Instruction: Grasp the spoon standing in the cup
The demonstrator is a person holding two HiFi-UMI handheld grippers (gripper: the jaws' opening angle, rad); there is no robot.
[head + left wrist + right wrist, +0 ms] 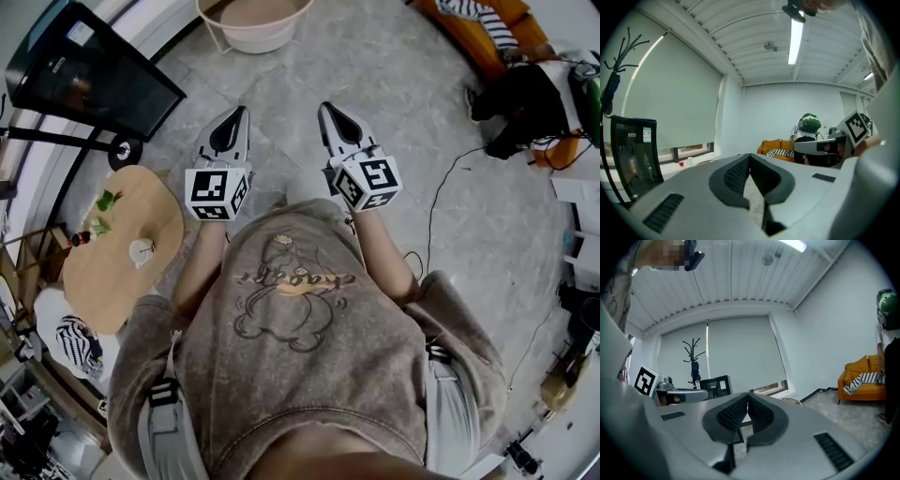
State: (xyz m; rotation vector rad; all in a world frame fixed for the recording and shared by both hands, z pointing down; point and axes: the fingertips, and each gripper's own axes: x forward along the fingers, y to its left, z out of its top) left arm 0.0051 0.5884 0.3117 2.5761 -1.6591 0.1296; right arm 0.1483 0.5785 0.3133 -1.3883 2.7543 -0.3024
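A small white cup [142, 249] stands on the round wooden table [122, 281] at the left of the head view; I cannot make out a spoon in it. My left gripper [234, 117] is held level in front of the person's chest, over the floor and to the right of the table, jaws together with nothing between them. My right gripper [330, 112] sits beside it, also shut and empty. In the left gripper view the pads [740, 173] meet at the tip [750, 157]. The right gripper view shows its tip [748, 395] closed. Neither gripper view shows the cup.
A green plant [105, 202] and a small red thing sit on the table too. A black screen on a stand [89, 70] is at the far left, a white basin [255, 21] ahead, an orange sofa [487, 33] at the far right, and a cable [441, 197] crosses the floor.
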